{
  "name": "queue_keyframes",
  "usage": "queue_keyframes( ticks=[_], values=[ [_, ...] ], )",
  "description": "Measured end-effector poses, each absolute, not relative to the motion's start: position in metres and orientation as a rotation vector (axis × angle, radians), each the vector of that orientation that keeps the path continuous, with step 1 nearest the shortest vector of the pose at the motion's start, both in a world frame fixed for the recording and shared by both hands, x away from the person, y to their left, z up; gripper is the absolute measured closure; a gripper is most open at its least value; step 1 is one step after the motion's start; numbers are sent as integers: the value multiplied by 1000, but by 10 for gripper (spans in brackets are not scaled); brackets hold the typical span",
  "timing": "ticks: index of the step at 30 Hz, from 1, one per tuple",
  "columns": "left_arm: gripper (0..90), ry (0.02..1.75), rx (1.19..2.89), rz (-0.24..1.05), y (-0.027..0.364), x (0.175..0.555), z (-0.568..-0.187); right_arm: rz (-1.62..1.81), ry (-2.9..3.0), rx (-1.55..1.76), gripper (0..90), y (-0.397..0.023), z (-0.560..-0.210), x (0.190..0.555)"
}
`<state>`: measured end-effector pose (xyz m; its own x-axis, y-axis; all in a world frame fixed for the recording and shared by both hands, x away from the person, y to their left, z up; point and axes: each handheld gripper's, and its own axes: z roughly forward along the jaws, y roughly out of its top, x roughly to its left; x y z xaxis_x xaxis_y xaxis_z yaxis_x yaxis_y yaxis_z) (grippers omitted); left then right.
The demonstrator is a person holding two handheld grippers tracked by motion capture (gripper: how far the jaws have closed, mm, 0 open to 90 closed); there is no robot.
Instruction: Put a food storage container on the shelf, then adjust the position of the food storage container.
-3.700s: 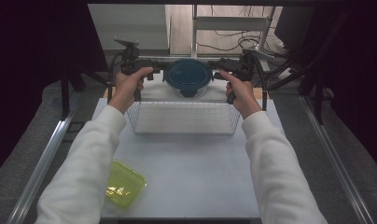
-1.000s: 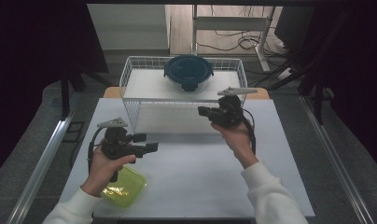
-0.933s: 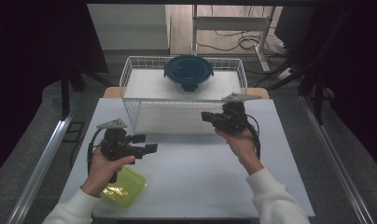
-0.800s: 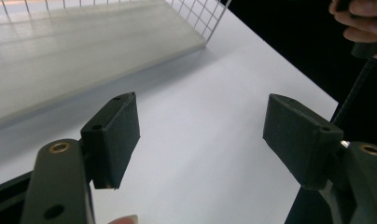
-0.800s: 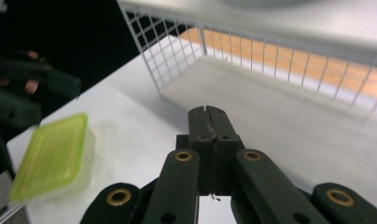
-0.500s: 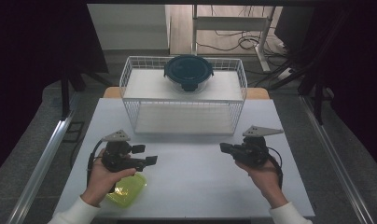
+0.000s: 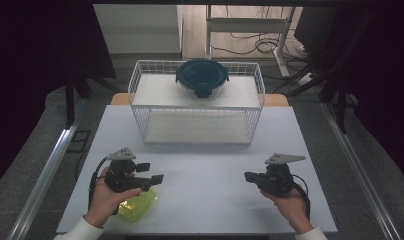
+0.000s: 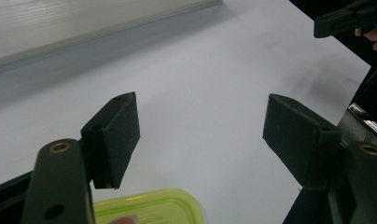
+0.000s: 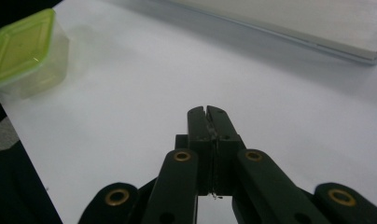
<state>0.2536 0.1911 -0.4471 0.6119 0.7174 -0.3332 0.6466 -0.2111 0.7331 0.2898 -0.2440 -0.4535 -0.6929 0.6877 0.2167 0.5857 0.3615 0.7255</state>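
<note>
The left gripper point(image 7: 151, 178) is held over the near left part of the desk point(image 7: 210, 165), and its jaws are spread wide with nothing between them; in the left gripper view only bare white surface is seen in the gap. The right gripper point(image 7: 249, 176) is held over the near right part of the desk, and its jaws are pressed together with nothing gripped, as is seen in the right gripper view, where the two tips meet along one seam. The two grippers are pointed toward each other and are kept well apart.

A white wire basket point(image 7: 140, 92) is set at the far edge of the desk, and a round dark-lidded container point(image 7: 202, 76) is placed on its top, toward the far side. Nothing is placed between the grippers and the basket.

A small container with a yellow-green lid point(image 7: 137, 205) is set at the near left corner of the desk, just below and beside the left gripper. It is partly covered by the left hand point(image 7: 106, 197) in the high view, and only a corner of its lid point(image 8: 151, 207) is caught at the bottom edge of the left gripper view. Whether the hand touches it cannot be told. In the right gripper view it point(image 9: 25, 51) is seen at the far left, cut off by the edge of the view.
</note>
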Motion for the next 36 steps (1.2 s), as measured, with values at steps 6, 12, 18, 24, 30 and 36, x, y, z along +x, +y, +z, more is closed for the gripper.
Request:
queue_keyframes(
  ticks=[6, 12, 18, 24, 30, 36],
  values=[
    [272, 1086, 1922, 93, 192, 254, -447, 1238, 2481, 1173, 798, -244, -455, 289],
    [271, 1096, 1911, 99, 197, 253, -444, 1237, 2451, 1190, 433, -239, -453, 289],
    [270, 1101, 1926, 115, 203, 250, -443, 1227, 2446, 1201, 358, -238, -456, 291],
    [270, 1115, 1945, 157, 211, 252, -439, 1250, 2472, 1215, 356, -240, -459, 289],
    [273, 1138, 1957, 205, 223, 253, -437, 1244, 2471, 1226, 355, -242, -461, 289],
    [275, 1143, 1965, 213, 228, 254, -438, 1238, 2479, 1223, 355, -241, -462, 289]
  ],
)
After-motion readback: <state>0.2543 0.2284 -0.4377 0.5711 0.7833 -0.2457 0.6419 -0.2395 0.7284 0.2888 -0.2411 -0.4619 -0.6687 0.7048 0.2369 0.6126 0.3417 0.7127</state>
